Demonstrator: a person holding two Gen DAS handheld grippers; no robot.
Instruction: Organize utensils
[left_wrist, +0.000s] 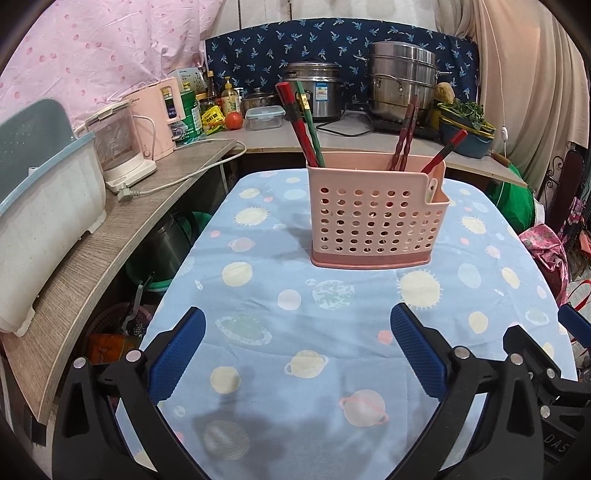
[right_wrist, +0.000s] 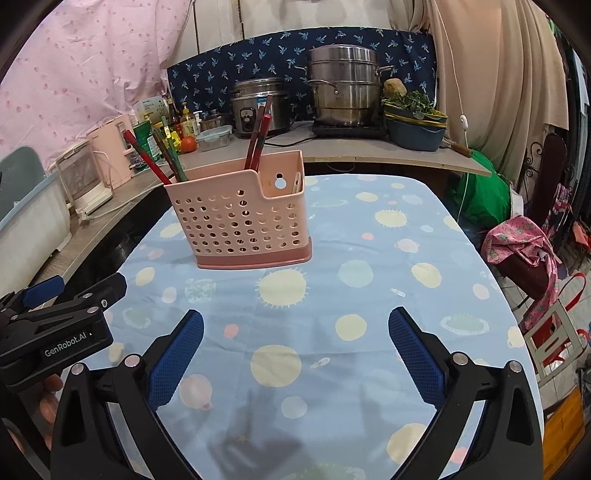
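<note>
Kitchen clutter lines the far counter (left_wrist: 332, 142) — pots, a rice cooker, bottles — while the working surface is a table under a blue planet-print cloth (left_wrist: 295, 332).

The pink basket (left_wrist: 373, 214) stands upright on the far half of the cloth, with bare cloth between it and both tools. All visible chopsticks (left_wrist: 303, 125) already stand in it, long axes steeply upright and fanned outward: one group at its left end, a pair near the middle, one red stick leaning right. No loose utensil shows on the cloth in either view.

Tool state:
- Left gripper (left_wrist: 297, 354): jaws spread wide, holding nothing.
- Right gripper (right_wrist: 295, 354): jaws spread wide, holding nothing.

Key relation: in the left wrist view the basket lies straight ahead, slightly right of centre; in the right wrist view the basket (right_wrist: 240, 218) lies ahead and to the left. The left gripper therefore appears better lined up with it, and neither is clearly nearer. Judged from this, sorting looks close to complete — any further pick would need an approach from above, along the sticks' axes.
</note>
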